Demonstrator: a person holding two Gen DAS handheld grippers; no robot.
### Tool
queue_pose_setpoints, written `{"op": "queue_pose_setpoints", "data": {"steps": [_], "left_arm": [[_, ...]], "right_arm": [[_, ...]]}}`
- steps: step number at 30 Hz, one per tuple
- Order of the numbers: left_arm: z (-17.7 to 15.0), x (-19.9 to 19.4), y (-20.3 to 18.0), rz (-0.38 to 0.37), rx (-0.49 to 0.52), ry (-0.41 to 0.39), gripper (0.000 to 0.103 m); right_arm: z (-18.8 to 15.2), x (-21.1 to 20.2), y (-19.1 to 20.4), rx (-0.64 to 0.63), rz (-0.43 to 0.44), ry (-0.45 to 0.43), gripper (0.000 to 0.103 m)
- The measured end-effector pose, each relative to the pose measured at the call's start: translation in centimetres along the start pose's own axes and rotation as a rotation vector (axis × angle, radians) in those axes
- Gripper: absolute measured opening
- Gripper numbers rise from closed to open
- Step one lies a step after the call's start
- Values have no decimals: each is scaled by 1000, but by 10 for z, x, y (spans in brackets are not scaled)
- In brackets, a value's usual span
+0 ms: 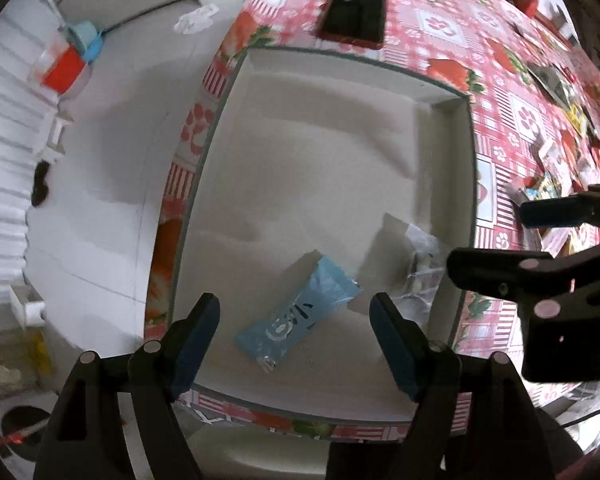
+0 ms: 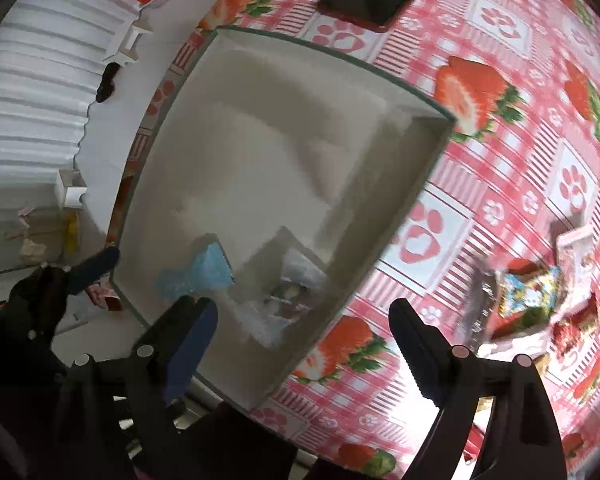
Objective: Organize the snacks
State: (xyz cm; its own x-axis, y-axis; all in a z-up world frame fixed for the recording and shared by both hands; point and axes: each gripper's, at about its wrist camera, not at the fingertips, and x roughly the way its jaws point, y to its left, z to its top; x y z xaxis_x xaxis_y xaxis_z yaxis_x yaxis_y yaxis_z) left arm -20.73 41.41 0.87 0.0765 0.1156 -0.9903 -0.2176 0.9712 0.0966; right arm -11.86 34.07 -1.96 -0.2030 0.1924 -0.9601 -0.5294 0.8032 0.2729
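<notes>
Table's covered in a glossy pink-and-red checked oilcloth with strawberries and paw prints (image 2: 480, 92). Off its left edge there's a pale grey tiled floor (image 1: 112, 184), pretty evenly lit. Past that floor a white ribbed wall panel (image 1: 0, 184), with a red-and-blue plastic container (image 1: 66, 66) at its foot.

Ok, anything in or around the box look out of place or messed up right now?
Nothing spilled or damaged. The blue packet lies diagonally in the white box, the clear packet against its right wall. A black phone sits on the tablecloth behind the box. More snacks remain outside it.
</notes>
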Motion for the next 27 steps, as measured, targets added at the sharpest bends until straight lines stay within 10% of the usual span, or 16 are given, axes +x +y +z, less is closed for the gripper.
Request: {"op": "queue_pose_setpoints", "data": {"steps": [3, 15, 21, 27], "left_arm": [[-1, -16, -12, 1, 40, -39, 80], [39, -79, -70, -36, 302, -133, 82], [22, -125, -137, -91, 636, -174, 82], [18, -147, -166, -99, 727, -165, 83]], "right_arm": [[-10, -8, -11, 17, -14, -16, 103], [-48, -80, -98, 286, -65, -209, 103], [-20, -137, -111, 256, -127, -340, 103], [-10, -161, -94, 171, -188, -421, 103]]}}
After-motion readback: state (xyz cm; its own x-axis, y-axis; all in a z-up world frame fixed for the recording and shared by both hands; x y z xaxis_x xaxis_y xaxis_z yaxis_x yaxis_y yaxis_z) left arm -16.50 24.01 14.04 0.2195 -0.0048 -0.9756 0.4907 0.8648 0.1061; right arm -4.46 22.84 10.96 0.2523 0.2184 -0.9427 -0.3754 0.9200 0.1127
